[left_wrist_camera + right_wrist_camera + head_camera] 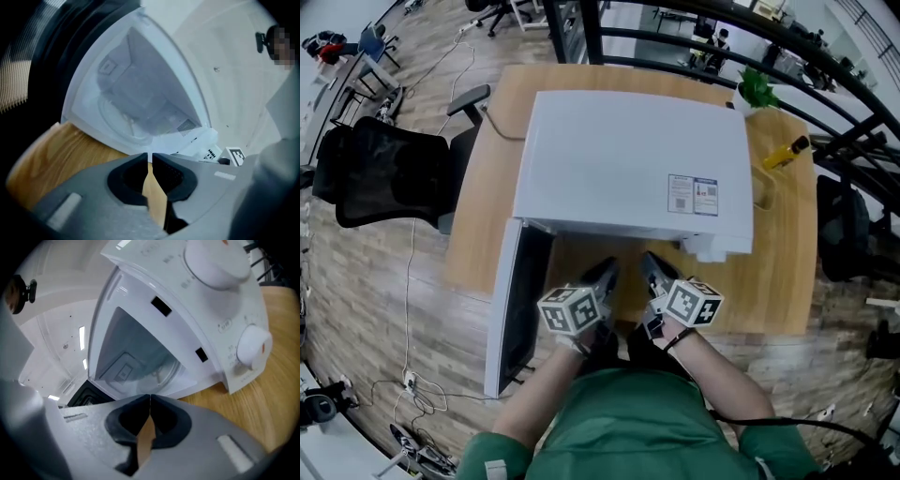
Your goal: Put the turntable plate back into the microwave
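White microwave [619,159], glass plate [163,373] faint inside

a wooden bench [787,281] stands on a wood-plank floor [356,300]. near its far right corner sits a small green potted plant [757,89], with a yellow bottle [786,153] with a dark cap close by. a black mesh office chair [384,173] stands just beside the bench's left edge. a white cable [412,281] trails across the floor. a black railing [825,56] curves behind the bench.
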The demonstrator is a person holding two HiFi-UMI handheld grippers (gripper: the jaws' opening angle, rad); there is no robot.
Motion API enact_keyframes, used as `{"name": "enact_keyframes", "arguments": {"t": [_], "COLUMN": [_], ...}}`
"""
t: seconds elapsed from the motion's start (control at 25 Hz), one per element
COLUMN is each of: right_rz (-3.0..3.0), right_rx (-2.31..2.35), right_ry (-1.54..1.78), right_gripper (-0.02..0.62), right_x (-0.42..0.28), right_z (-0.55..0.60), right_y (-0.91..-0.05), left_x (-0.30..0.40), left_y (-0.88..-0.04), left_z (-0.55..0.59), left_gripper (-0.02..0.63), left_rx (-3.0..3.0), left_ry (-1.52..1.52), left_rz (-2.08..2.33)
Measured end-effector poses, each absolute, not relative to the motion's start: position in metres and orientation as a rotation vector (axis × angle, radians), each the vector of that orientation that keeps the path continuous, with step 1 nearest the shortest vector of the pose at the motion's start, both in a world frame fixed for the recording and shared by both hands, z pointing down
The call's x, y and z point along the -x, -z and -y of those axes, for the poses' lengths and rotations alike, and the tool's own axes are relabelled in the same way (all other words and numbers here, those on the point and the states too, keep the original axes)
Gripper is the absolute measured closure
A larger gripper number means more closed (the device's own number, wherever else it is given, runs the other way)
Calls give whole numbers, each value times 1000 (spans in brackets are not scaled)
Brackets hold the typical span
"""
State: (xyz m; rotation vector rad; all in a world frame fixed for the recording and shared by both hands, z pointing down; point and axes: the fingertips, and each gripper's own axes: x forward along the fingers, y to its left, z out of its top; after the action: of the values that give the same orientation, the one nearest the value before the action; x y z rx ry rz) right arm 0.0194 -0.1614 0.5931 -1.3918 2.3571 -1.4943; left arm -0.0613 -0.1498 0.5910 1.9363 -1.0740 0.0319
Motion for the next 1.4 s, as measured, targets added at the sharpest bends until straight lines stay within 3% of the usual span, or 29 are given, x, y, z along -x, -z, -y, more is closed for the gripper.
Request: {"name": "enact_keyframes", "arguments": {"t": [0.64, 1.4], "right_rz": [-2804, -2852], "right_rx": [1374, 1424], "right_ry": [793, 484], "right_gripper": [592, 591], "right_x": [-9, -18], "right_z": [141, 119], "right_y": [-470, -423], "left_x": [71, 53], "left_y": [-473, -428], "left_z": [133, 98], "left_gripper": [575, 577], "left_rx": [-2216, -2313], "left_ry": [-51, 1], "left_rz": [1253, 1271]}}
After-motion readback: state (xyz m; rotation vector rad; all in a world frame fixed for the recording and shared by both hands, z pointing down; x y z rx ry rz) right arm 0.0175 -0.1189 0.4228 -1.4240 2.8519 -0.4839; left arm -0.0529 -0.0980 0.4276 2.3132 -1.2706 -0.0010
